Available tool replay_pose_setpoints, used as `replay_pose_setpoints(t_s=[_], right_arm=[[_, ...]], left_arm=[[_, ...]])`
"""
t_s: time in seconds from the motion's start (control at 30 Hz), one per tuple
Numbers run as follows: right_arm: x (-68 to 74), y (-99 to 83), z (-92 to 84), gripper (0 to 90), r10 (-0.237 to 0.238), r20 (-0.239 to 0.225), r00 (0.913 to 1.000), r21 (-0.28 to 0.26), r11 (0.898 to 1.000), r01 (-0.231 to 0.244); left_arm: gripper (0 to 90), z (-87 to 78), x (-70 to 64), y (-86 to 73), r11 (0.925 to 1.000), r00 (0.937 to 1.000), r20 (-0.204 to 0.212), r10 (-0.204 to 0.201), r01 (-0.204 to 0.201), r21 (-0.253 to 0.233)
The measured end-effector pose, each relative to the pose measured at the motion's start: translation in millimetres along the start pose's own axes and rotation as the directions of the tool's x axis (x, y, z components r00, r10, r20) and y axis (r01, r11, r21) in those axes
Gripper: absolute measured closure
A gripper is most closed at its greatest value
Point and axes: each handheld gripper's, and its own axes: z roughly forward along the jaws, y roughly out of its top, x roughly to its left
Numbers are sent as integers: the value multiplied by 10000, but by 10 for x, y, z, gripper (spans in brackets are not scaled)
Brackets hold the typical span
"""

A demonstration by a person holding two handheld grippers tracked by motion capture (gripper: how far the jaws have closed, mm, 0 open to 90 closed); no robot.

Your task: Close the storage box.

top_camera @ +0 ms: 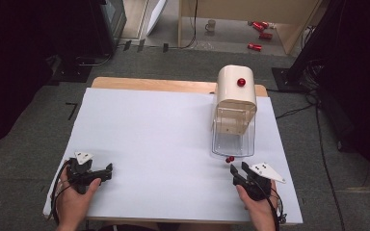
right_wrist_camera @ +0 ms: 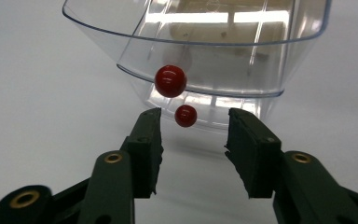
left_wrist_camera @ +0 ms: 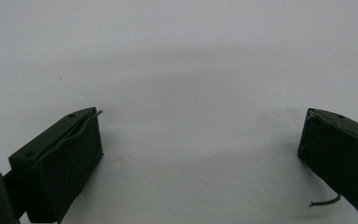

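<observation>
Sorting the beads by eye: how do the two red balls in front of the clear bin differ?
In the right gripper view, the upper red ball looks larger than the lower red ball. The upper red ball shows against the clear bin; the lower red ball sits nearer the right gripper, just beyond its open tips. Both are glossy, round and ungripped.

The clear container (right_wrist_camera: 200,60) is chopped off by the top edge in the right gripper view, and honestly can't tell whether the 2 red balls (right_wrist_camera: 170,80) touch it or each other.
</observation>
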Motion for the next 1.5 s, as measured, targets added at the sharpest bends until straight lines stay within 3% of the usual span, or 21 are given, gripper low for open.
replay_pose_setpoints(t_s=[0.2,0.6,1.03,1.5], right_arm=[[57,26,47,667,64,-111,9999,47,10000,-64],[114,88,127,740,433,-76,9990,-172,9989,-435],[125,122,107,751,394,-95,9992,-67,9992,-395],[103,370,25,749,218,23,9998,-232,9995,-218]], left_arm=[[0,0,0,0,10000,10000,1,-4,4,-4],[0,-1,0,-1,10000,10000,3,-2,2,-5],[0,-1,0,-1,10000,10000,2,-5,5,-7],[0,-1,1,-1,10000,10000,2,-2,2,-5]])
